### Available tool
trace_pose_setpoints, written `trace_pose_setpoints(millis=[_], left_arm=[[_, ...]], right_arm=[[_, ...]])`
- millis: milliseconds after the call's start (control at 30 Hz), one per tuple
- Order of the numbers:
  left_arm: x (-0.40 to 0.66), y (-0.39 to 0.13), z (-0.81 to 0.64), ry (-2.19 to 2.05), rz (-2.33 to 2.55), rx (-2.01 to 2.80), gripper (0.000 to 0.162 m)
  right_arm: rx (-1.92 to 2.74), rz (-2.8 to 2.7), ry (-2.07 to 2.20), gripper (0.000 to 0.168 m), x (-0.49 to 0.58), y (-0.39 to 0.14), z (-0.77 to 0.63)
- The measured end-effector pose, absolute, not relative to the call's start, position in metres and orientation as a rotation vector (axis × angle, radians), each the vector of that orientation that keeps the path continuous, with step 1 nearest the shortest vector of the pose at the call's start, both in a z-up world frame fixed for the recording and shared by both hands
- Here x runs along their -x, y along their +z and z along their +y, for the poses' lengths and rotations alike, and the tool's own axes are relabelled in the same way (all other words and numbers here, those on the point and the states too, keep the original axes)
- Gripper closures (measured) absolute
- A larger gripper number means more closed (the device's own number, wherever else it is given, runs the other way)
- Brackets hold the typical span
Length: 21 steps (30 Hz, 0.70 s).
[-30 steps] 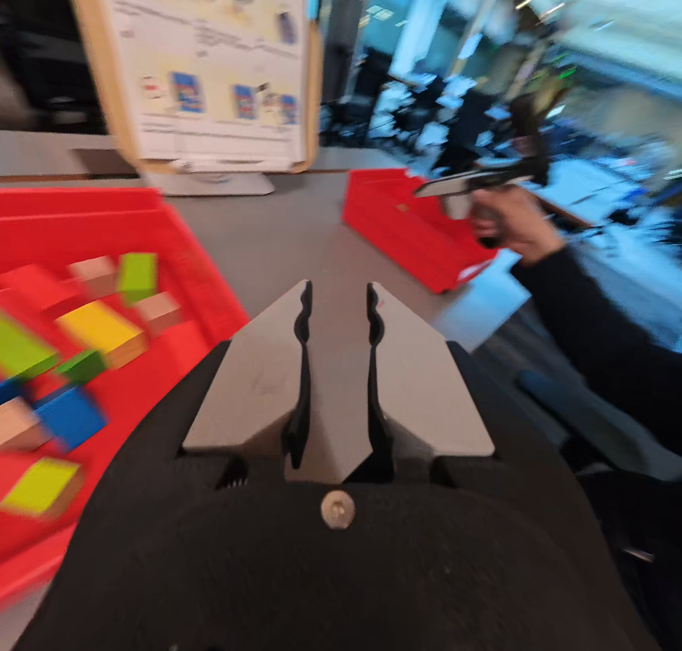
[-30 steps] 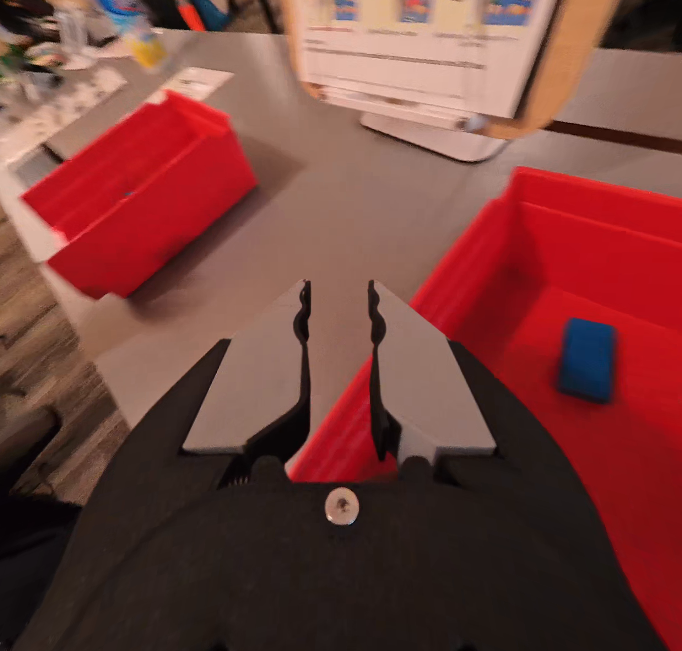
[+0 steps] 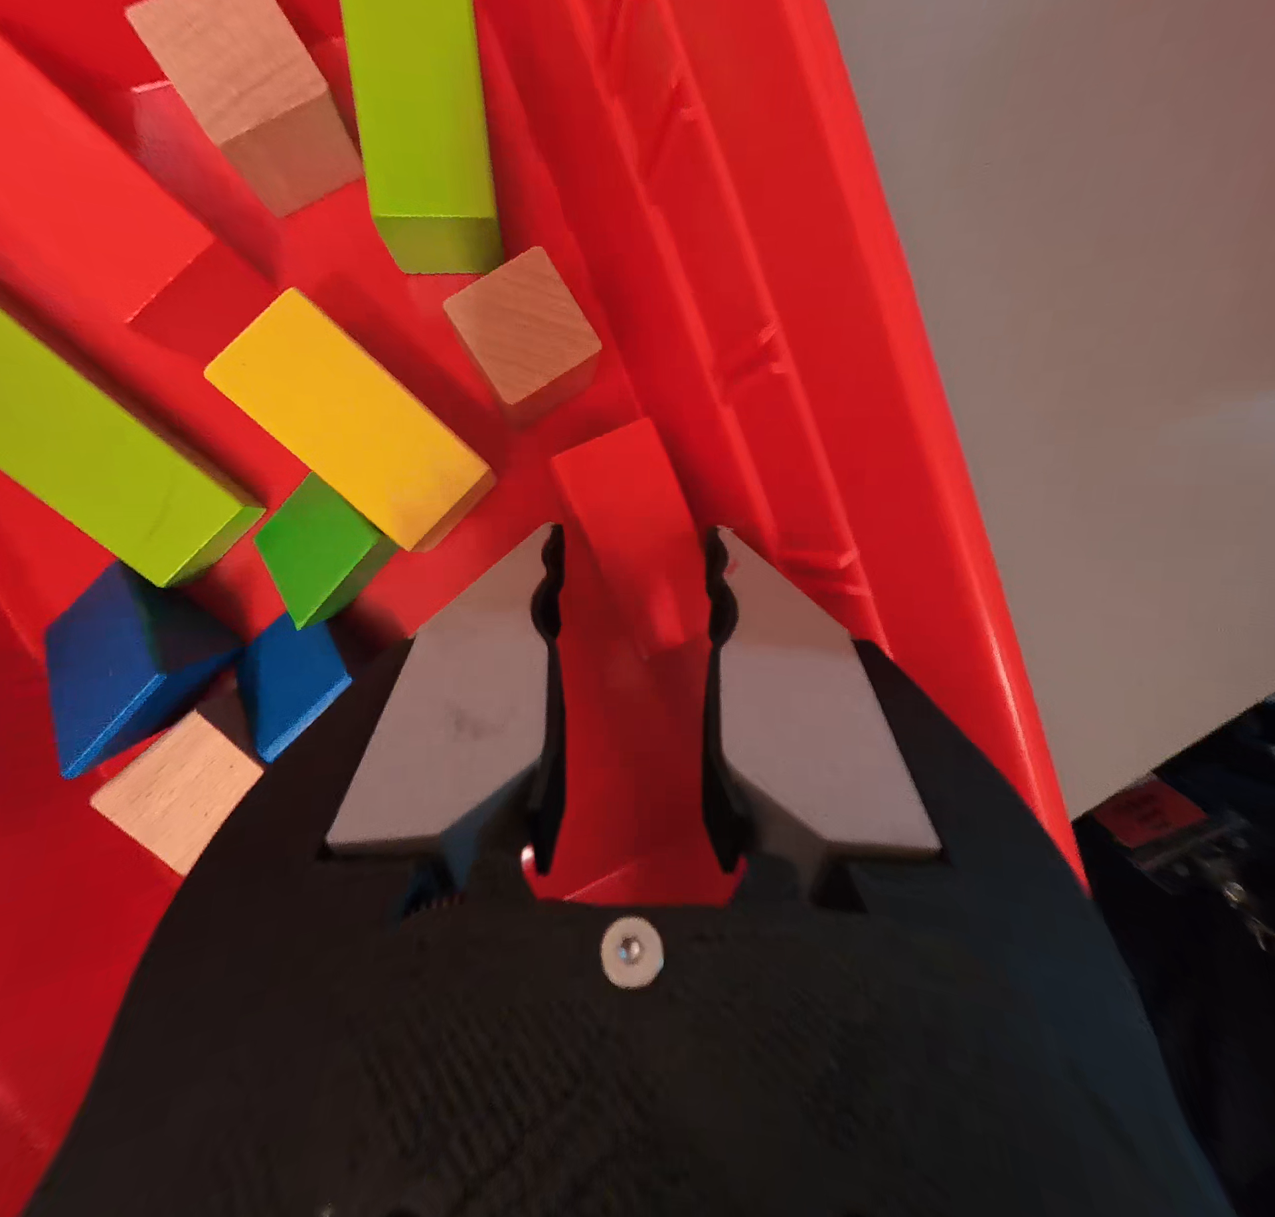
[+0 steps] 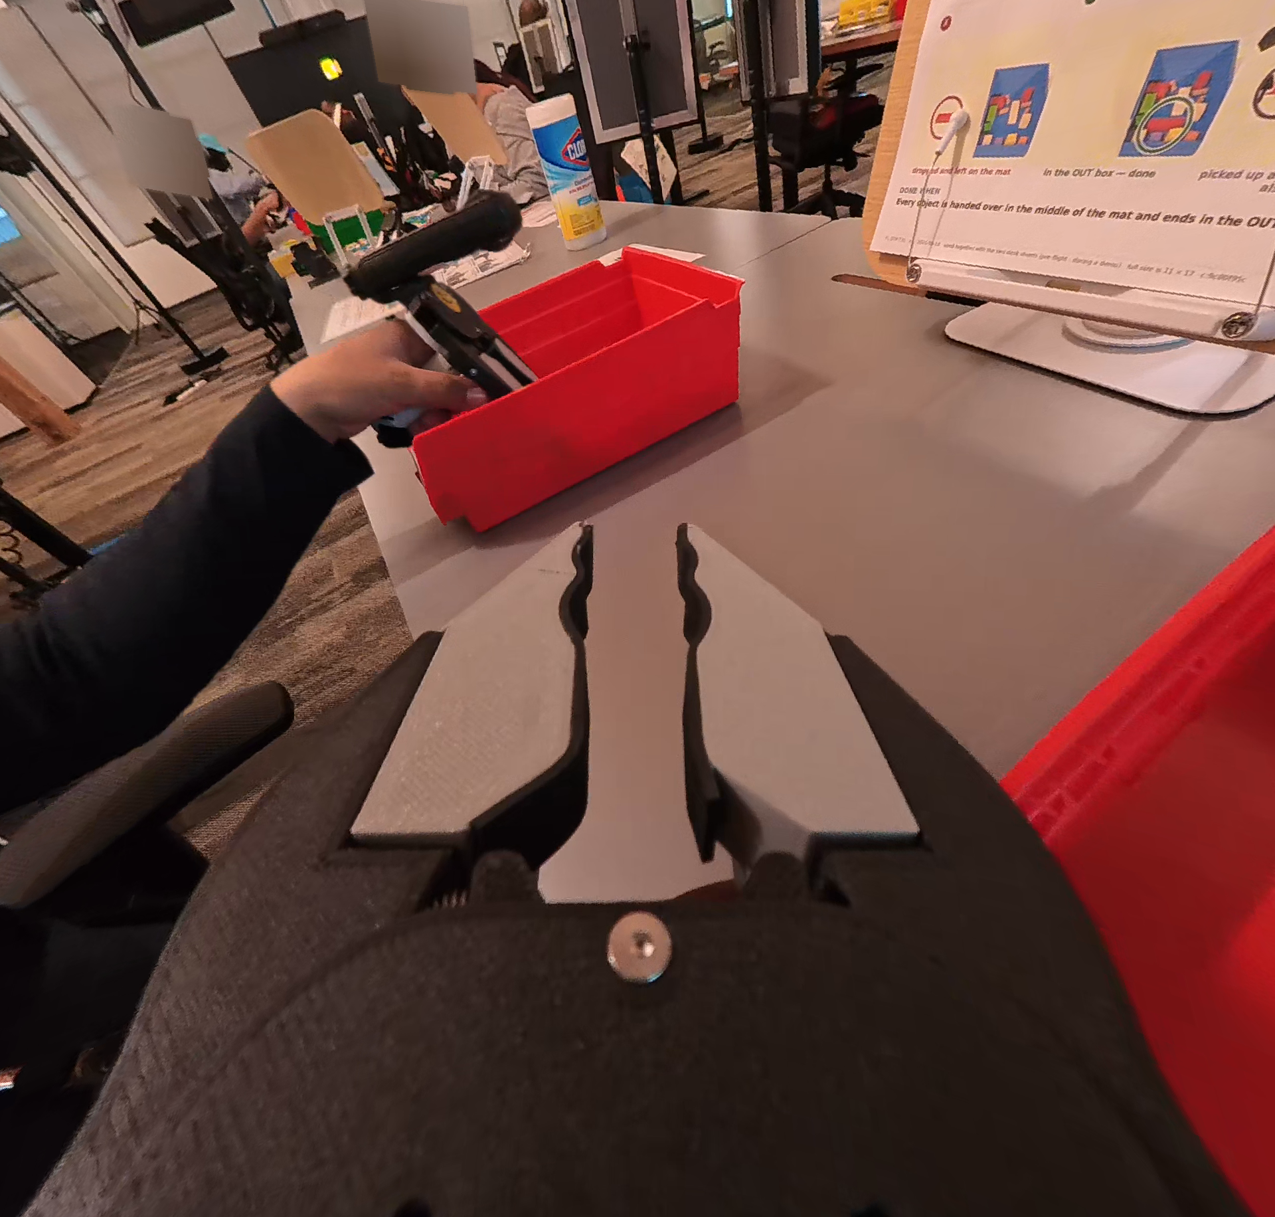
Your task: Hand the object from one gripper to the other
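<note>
Left wrist view: your left hand-held gripper (image 3: 633,542), jaws parted, straddles the small red wooden block (image 3: 621,494) against the red plastic bin's ribbed wall (image 3: 752,328). Your right hand-held gripper (image 4: 633,540) hangs released over bare grey bench (image 4: 897,494).

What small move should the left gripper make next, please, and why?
Probably ease the left gripper down and close on the red block: its open jaws straddle that block beside the bin wall, and the right gripper is open and empty.
</note>
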<state>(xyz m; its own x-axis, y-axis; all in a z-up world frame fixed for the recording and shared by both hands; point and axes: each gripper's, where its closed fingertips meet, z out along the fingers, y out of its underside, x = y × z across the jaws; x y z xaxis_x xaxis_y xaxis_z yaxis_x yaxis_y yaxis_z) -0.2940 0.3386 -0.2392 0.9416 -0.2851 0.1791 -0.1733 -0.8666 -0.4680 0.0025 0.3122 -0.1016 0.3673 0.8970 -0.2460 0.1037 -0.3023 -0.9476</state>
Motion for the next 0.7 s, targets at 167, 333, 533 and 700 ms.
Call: trace_pose_setpoints(millis=[167,333,533,700], left_arm=[[0.296,-0.243,0.335,-0.472,0.235,2.683,0.119],[0.315,-0.243,0.325,-0.385,0.228,2.688,0.123],[0.315,-0.248,0.321,-0.346,0.341,2.699,0.118],[0.310,-0.255,0.330,-0.334,0.460,2.699,0.129]], right_arm=[[1.671,-0.915,0.995,0.146,-0.011,-0.097,0.306],[1.663,-0.918,0.965,0.146,-0.024,-0.092,0.299],[1.656,-0.898,1.008,0.146,-0.027,-0.087,0.299],[1.661,-0.933,0.990,0.145,-0.022,-0.089,0.296]])
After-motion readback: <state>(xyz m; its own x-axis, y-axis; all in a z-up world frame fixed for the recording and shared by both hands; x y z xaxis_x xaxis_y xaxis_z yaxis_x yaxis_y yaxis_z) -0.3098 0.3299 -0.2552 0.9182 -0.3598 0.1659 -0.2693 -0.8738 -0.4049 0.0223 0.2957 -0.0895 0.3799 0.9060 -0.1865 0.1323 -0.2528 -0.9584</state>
